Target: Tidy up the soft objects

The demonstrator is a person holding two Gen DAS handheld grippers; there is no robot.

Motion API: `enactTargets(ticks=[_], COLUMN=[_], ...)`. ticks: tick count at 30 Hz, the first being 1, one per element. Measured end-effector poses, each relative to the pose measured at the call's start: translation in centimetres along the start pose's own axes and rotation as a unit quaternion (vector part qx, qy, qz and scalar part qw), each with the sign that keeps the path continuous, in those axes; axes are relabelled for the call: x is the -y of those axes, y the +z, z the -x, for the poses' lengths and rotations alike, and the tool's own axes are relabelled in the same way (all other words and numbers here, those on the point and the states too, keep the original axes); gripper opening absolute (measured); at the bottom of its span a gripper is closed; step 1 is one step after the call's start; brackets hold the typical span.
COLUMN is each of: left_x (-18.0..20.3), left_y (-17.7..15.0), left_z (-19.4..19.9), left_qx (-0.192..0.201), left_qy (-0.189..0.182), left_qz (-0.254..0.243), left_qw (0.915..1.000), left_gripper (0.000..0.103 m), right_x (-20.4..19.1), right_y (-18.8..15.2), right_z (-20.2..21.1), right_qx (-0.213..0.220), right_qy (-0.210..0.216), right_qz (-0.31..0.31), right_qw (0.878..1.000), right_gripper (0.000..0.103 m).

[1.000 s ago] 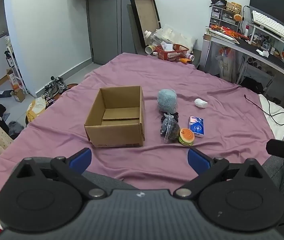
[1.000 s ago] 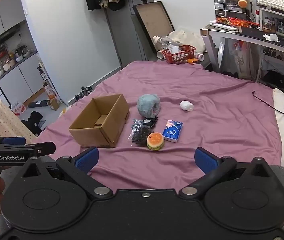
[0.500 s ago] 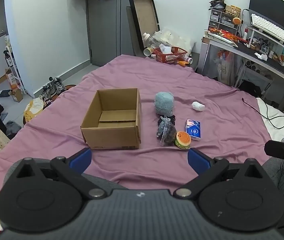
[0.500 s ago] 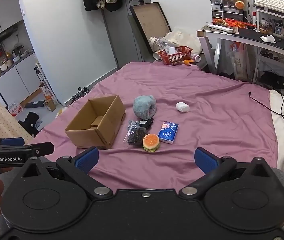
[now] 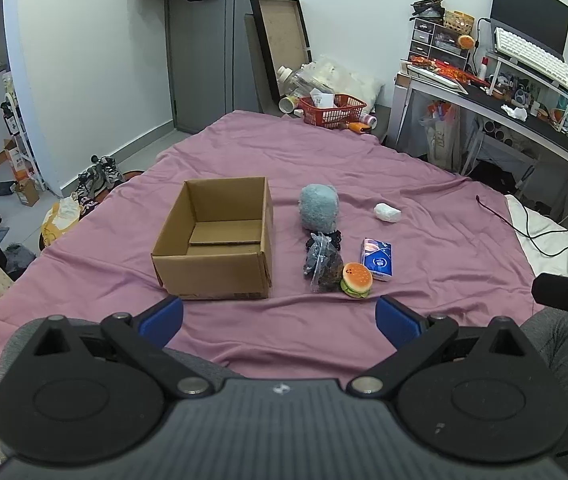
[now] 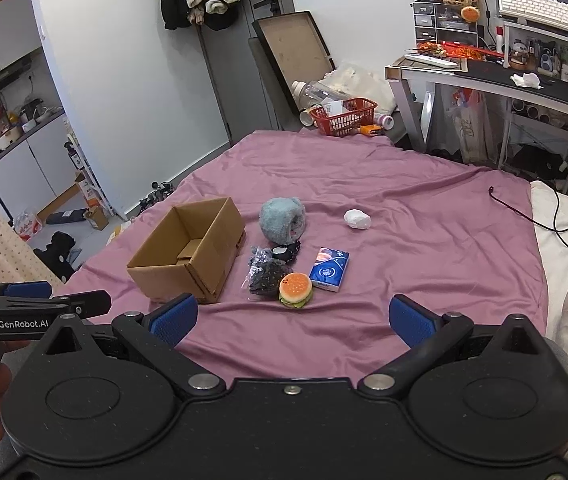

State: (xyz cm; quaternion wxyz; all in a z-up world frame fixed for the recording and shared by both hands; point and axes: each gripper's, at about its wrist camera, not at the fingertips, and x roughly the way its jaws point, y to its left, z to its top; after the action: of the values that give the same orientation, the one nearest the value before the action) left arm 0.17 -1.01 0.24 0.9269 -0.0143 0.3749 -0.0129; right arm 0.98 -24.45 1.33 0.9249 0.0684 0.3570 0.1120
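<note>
An open cardboard box [image 5: 216, 240] [image 6: 188, 252] sits empty on the purple bedsheet [image 5: 363, 168]. To its right lie a fluffy blue-grey plush [image 5: 319, 208] [image 6: 282, 220], a dark bagged bundle [image 5: 321, 263] [image 6: 266, 274], a burger toy [image 5: 357, 280] [image 6: 295, 290], a blue tissue pack [image 5: 377, 259] [image 6: 329, 269] and a small white wad [image 5: 387, 213] [image 6: 357, 219]. My left gripper [image 5: 280, 316] is open and empty, well short of the box. My right gripper [image 6: 291, 320] is open and empty, just short of the burger toy.
A red basket [image 5: 331, 110] and bottles sit on the floor past the bed's far edge. A cluttered desk [image 5: 503, 100] stands at the right. A black cable [image 5: 523, 228] lies on the bed's right side. Shoes and bags lie on the floor at left.
Both grippers have drawn back and tilted slightly, so the box and toys sit a little farther up in view. Nothing on the bed has moved.
</note>
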Motion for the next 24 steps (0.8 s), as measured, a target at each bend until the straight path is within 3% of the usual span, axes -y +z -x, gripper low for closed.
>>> enactTargets(ticks=[24], left_x=[0.75], left_y=[0.01], left_z=[-0.33], left_qx=[0.003], left_qy=[-0.007], left_qz=[0.009], left_qw=[0.9999], left_gripper=[0.102], right_x=[0.79], right_y=[-0.34], right_z=[0.71], right_qx=[0.0], right_qy=[-0.006], right_qz=[0.001], right_qw=[1.0], right_gripper=[0.103])
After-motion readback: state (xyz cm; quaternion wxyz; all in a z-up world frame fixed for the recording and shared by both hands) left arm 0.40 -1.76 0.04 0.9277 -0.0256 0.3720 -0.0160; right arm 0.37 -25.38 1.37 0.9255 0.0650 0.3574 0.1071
